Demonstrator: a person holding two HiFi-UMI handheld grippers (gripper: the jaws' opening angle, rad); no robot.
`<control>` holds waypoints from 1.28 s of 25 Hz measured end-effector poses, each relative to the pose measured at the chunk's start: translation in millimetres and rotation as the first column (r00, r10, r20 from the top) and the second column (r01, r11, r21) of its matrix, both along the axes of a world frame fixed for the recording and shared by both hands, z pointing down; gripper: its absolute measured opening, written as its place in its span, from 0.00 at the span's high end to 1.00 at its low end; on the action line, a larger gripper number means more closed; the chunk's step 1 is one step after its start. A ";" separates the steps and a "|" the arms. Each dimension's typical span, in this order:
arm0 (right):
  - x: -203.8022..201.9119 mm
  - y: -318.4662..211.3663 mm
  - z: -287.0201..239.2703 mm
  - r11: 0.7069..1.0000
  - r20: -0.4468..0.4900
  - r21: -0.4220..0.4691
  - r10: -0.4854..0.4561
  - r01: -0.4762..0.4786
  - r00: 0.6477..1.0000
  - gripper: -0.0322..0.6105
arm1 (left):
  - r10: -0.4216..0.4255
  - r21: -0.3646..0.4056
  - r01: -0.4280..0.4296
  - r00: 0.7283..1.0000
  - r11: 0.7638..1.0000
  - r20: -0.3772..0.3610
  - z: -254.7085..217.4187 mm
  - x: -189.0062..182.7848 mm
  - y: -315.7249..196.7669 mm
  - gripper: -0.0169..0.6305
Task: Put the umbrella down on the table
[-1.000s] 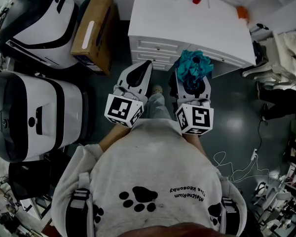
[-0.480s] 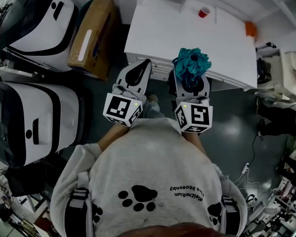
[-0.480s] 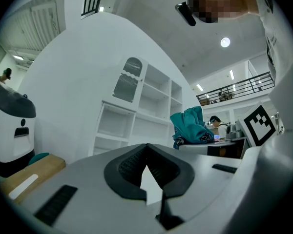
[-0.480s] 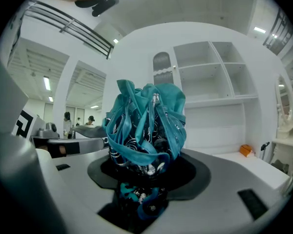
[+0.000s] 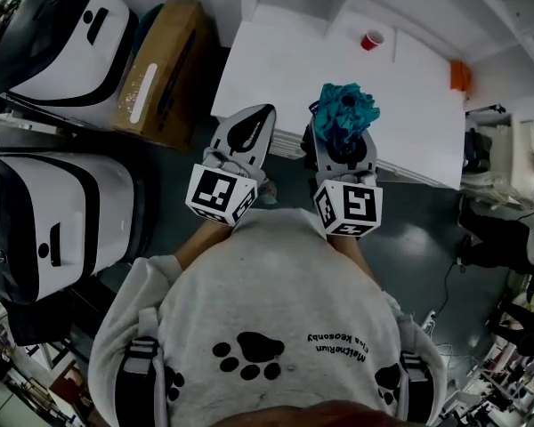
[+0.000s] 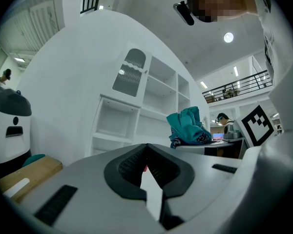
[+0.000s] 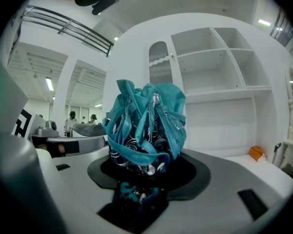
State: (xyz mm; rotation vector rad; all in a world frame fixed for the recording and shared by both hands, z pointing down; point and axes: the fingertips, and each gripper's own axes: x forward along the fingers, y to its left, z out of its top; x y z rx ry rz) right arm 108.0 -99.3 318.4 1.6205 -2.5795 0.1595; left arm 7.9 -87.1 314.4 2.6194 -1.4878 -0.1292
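The folded teal umbrella (image 5: 345,114) sticks out of my right gripper (image 5: 343,136), which is shut on it. In the right gripper view the umbrella's (image 7: 146,126) bunched cloth fills the gap between the jaws of the right gripper (image 7: 146,172). My left gripper (image 5: 264,114) is beside it on the left, shut and holding nothing; in the left gripper view the tips of the left gripper (image 6: 146,152) meet. Both grippers point level over the front edge of the white table (image 5: 285,60). From the left gripper the umbrella (image 6: 188,126) shows to the right.
A red cup (image 5: 371,40) and an orange thing (image 5: 460,76) sit at the table's far side, with white shelves (image 6: 151,106) behind. A cardboard box (image 5: 160,69) and two large white machines (image 5: 53,34) (image 5: 53,212) stand at left.
Both grippers have moved forward together toward the table, from over the floor in front of its drawers to over its front edge. The umbrella stays gripped.
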 end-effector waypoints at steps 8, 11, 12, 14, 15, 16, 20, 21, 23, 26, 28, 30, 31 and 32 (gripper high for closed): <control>1.3 -23.5 13.2 0.999 0.008 -0.027 -0.025 0.026 1.000 0.55 | -0.022 -0.024 0.022 1.000 0.999 0.009 12.4 3.7 -20.3 0.96; -1.1 -44.0 13.3 0.999 0.009 -0.042 -0.029 0.029 1.000 0.55 | -0.027 -0.043 0.027 1.000 0.999 0.008 14.0 1.8 -39.3 0.96; -2.7 -48.2 13.7 0.999 0.009 -0.045 -0.030 0.030 1.000 0.55 | -0.027 -0.048 0.028 1.000 0.998 0.007 14.9 0.6 -43.2 0.96; -6.5 -54.2 15.4 0.998 0.008 -0.051 -0.030 0.031 1.000 0.55 | -0.026 -0.056 0.026 1.000 0.998 0.005 17.4 -2.1 -49.0 0.96; -8.2 -56.7 16.5 0.998 0.008 -0.054 -0.030 0.030 1.000 0.55 | -0.023 -0.059 0.024 1.000 0.998 0.006 18.7 -3.3 -51.8 0.96; -9.5 -59.0 17.5 0.998 0.006 -0.057 -0.028 0.028 1.000 0.55 | -0.020 -0.063 0.021 1.000 0.998 0.007 19.8 -4.2 -54.8 0.96; -13.1 -69.4 21.9 0.997 -0.005 -0.075 -0.018 0.018 1.000 0.55 | 0.001 -0.078 0.000 1.000 0.997 0.012 25.8 -5.3 -69.3 0.96; -14.6 -72.0 23.5 0.997 -0.009 -0.080 -0.017 0.016 1.000 0.55 | 0.006 -0.084 -0.005 1.000 0.996 0.013 27.4 -5.7 -72.9 0.96; -17.3 -78.0 27.2 0.996 -0.023 -0.089 -0.015 0.013 1.000 0.55 | 0.017 -0.094 -0.016 1.000 0.995 0.013 29.9 -5.7 -80.6 0.96; -19.8 -89.1 33.1 0.995 -0.034 -0.100 -0.011 0.007 0.999 0.55 | 0.033 -0.101 -0.032 0.999 0.994 0.016 33.1 -4.8 -93.4 0.96; -21.3 -95.4 36.2 0.995 -0.039 -0.102 -0.009 0.005 0.999 0.55 | 0.040 -0.101 -0.038 0.999 0.994 0.019 35.4 -5.2 -101.2 0.96; -23.0 -100.1 39.4 0.995 -0.047 -0.103 -0.007 0.002 0.999 0.55 | 0.043 -0.104 -0.040 0.999 0.994 0.022 38.9 -6.9 -107.6 0.96; -24.2 -102.3 41.4 0.994 -0.048 -0.105 -0.007 0.002 0.999 0.55 | 0.043 -0.108 -0.040 0.999 0.993 0.024 41.2 -8.3 -110.3 0.96; -25.5 -104.8 43.8 0.994 -0.048 -0.107 -0.007 0.002 0.999 0.55 | 0.043 -0.113 -0.040 0.999 0.993 0.026 44.0 -9.8 -113.2 0.96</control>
